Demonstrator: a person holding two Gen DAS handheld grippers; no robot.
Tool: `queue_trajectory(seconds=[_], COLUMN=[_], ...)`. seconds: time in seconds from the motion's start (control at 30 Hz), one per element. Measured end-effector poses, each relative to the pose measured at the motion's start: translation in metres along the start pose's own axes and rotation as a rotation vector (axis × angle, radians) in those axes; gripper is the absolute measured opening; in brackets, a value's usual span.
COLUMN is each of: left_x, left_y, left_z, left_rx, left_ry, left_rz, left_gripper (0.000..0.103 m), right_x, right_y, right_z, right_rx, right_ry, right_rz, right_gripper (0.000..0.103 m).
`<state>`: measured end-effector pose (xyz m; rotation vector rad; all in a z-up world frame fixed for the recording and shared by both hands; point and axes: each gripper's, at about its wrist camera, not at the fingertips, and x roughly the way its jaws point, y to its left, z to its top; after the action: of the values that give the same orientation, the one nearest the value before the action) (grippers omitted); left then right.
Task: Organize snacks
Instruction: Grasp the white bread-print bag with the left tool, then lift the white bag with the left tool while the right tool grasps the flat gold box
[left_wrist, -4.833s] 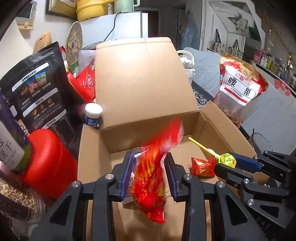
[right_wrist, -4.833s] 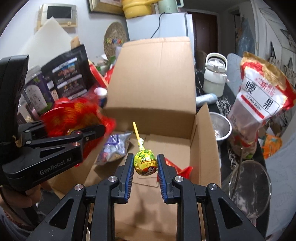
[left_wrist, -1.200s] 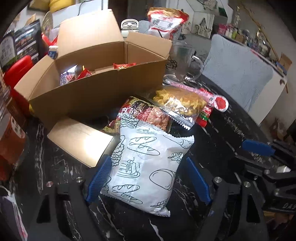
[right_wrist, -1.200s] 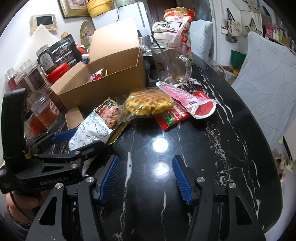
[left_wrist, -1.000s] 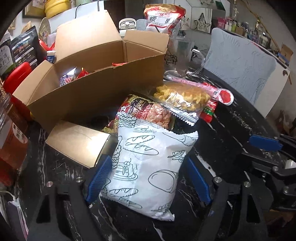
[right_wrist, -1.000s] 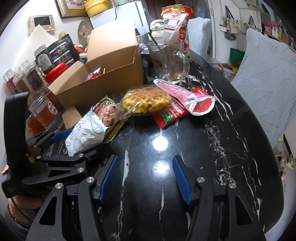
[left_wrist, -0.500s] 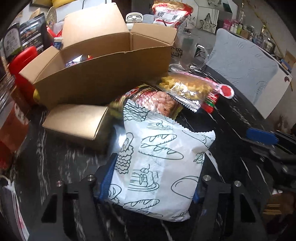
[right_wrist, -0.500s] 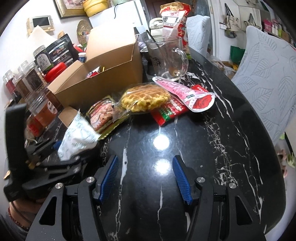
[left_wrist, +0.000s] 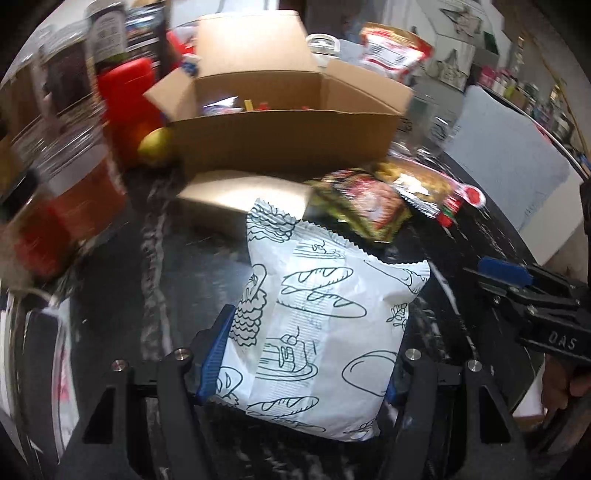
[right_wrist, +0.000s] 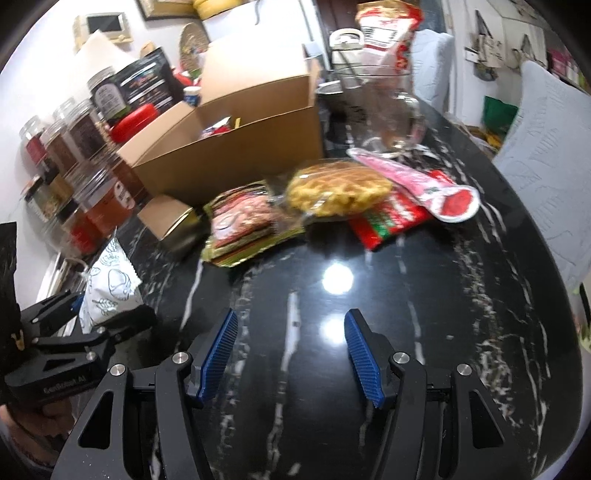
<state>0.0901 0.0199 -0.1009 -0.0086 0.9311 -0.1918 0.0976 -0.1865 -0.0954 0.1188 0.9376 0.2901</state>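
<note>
Bread packet (left_wrist: 317, 328), white with line drawings, sits pinched between the blue pads of the left tool (left_wrist: 303, 354), lifted clear of the black marble desk (right_wrist: 406, 295), near of the open cardboard box (left_wrist: 280, 125). The right tool (right_wrist: 288, 350) hangs spread and empty above bare desk, with the waffle pack (right_wrist: 338, 190) and the red sachets (right_wrist: 391, 218) farther off.

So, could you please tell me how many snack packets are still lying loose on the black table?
4: meat packet, waffle, red packet beneath it, pink pouch on top. More may be hidden.
</note>
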Motion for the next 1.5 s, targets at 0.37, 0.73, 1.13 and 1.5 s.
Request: queue_trajectory(seconds=[0.37, 0.73, 1.13, 1.5], left_x=[0.000, -0.006, -0.005, -0.016], left_y=[0.059, 0.106, 0.123, 0.129], left_z=[0.002, 0.004, 0.001, 0.002], left_rx=[-0.131, -0.223, -0.249, -0.258], left_ry=[-0.015, -0.035, -0.034, -0.063], left_rz=[0.069, 0.126, 0.127, 0.133], left_gripper=[0.065, 0.065, 0.065, 0.065], right_x=[0.026, 0.068, 0.108, 0.114], right_y=[0.049, 0.109, 0.134, 0.143], right_z=[0.017, 0.064, 0.082, 0.100], right_rx=[-0.129, -0.307, -0.485, -0.600], right_ry=[0.023, 0.008, 0.018, 0.002], right_rz=[0.093, 0.170, 0.124, 0.203], right_gripper=[0.061, 0.060, 0.067, 0.085])
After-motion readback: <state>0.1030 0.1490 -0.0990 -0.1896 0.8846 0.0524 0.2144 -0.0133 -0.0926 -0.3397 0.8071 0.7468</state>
